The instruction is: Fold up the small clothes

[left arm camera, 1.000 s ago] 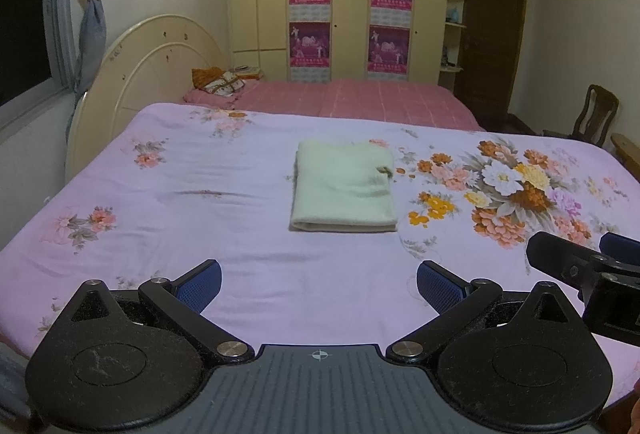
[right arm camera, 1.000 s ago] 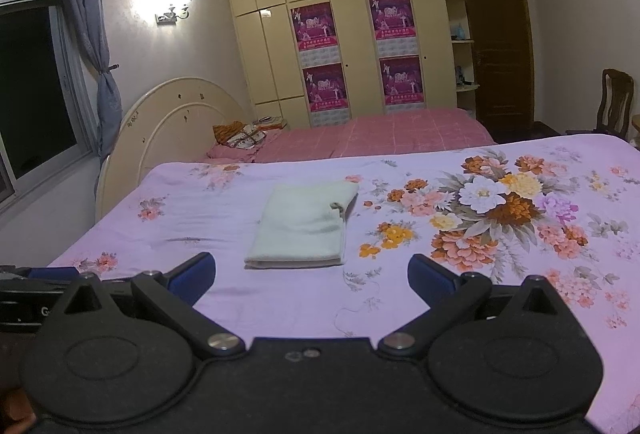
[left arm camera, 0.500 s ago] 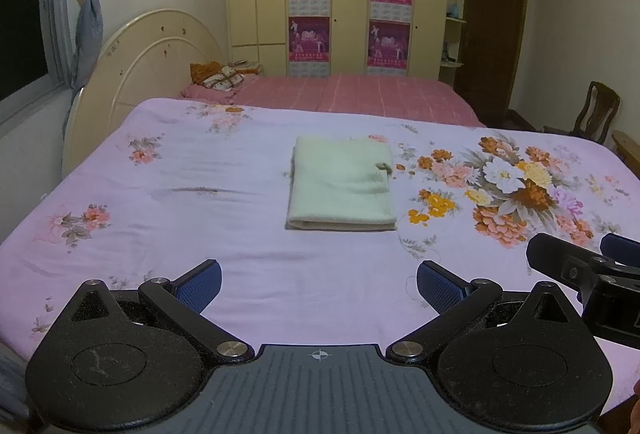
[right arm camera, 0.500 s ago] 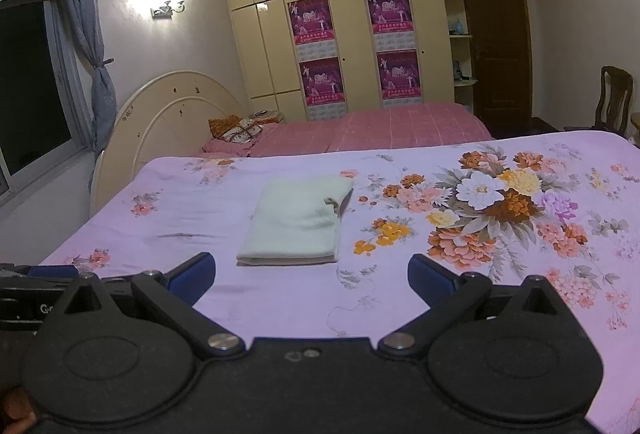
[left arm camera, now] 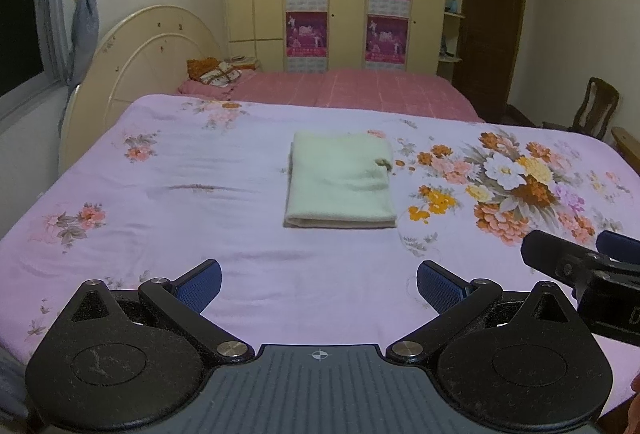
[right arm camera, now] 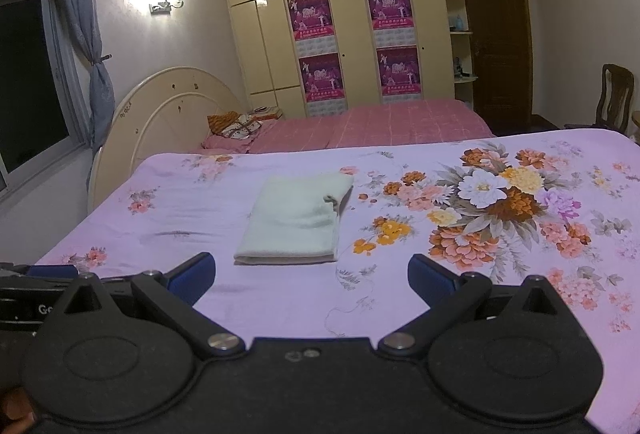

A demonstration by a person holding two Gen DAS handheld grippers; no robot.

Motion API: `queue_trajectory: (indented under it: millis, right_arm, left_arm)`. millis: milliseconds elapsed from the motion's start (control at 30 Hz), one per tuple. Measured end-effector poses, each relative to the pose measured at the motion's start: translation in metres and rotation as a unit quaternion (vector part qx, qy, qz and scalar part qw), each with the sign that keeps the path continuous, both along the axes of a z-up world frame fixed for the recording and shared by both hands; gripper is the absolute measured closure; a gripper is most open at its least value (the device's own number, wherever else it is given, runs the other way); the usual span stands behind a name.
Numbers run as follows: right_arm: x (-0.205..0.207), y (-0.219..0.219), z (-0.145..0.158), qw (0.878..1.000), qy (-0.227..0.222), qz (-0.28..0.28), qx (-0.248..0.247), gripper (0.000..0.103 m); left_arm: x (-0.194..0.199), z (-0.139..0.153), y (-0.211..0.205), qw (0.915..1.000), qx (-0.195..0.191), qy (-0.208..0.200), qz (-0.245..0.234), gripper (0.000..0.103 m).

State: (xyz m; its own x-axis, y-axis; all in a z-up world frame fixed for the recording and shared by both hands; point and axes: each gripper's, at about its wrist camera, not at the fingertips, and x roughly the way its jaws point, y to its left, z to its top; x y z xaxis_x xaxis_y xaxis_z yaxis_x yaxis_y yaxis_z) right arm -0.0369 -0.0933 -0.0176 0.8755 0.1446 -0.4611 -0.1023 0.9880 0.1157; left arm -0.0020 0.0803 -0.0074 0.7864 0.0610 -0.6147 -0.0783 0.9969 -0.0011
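A pale green cloth lies folded into a neat rectangle in the middle of the bed, on the purple floral sheet. It also shows in the right wrist view. My left gripper is open and empty, held above the near part of the bed, well short of the cloth. My right gripper is open and empty too, near the cloth's front edge in its view. The right gripper's side shows at the right in the left wrist view.
A second bed with a pink cover and a cream headboard stand behind. Wardrobes with posters line the far wall. A wooden chair and a dark door are at the right, a window with a curtain at the left.
Both grippers have drawn back and tilted up slightly, so the room shows higher. The folded cloth has not moved. Both grippers stay open.
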Motion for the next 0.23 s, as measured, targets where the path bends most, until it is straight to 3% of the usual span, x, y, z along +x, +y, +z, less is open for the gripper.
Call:
queue_trajectory:
  millis: [233]
  right_arm:
    - [0.0098,0.0004,-0.0033,1.0,0.005,0.001,0.0,0.001]
  left_arm:
    - [0.0035,-0.0035,-0.0003,0.9998,0.015,-0.009,-0.007,0.0]
